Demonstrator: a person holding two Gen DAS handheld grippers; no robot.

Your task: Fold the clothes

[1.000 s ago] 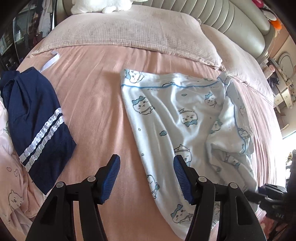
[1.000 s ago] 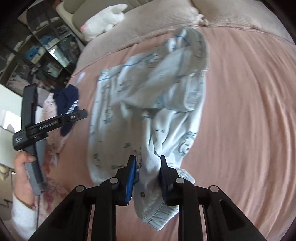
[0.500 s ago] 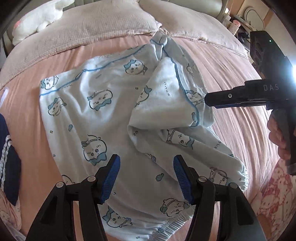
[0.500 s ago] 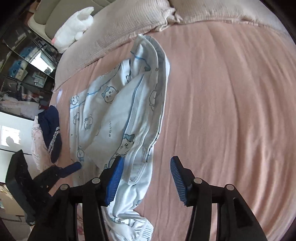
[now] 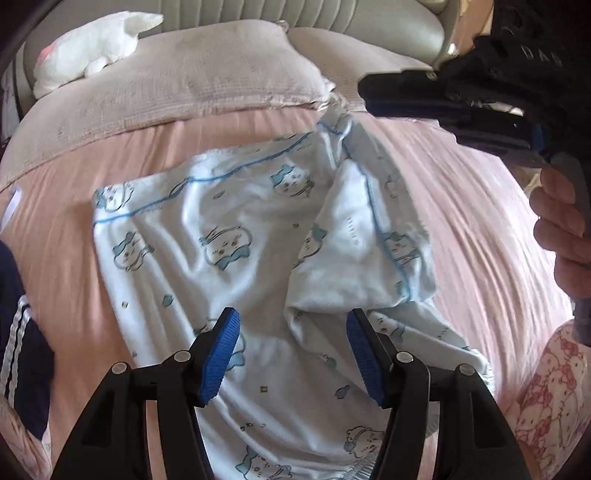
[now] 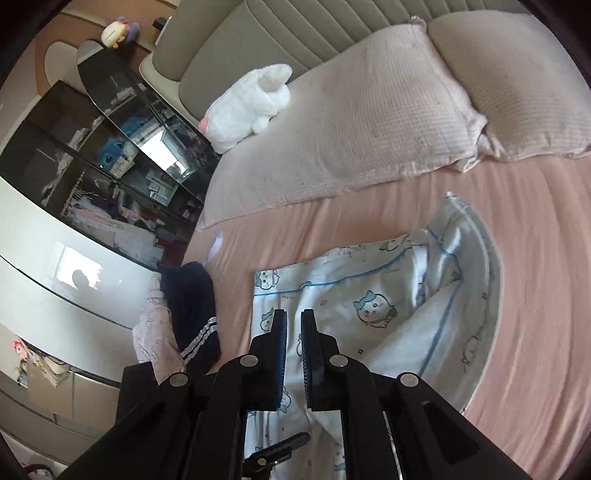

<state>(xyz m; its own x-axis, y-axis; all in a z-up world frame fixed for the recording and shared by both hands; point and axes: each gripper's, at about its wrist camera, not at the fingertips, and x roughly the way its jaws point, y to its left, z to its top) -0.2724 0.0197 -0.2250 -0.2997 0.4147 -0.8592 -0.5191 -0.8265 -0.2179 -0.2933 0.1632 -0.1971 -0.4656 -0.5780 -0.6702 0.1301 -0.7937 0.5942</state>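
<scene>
Pink ribbed bed sheet fills the lower right of the right wrist view. Two beige waffle-textured pillows lie side by side across the upper centre and right, against a grey vertically channelled padded headboard. White plush toy with a pink patch rests on the left pillow's upper-left corner. Dark glass-fronted cabinet with blue plush figures inside occupies the left side.
</scene>
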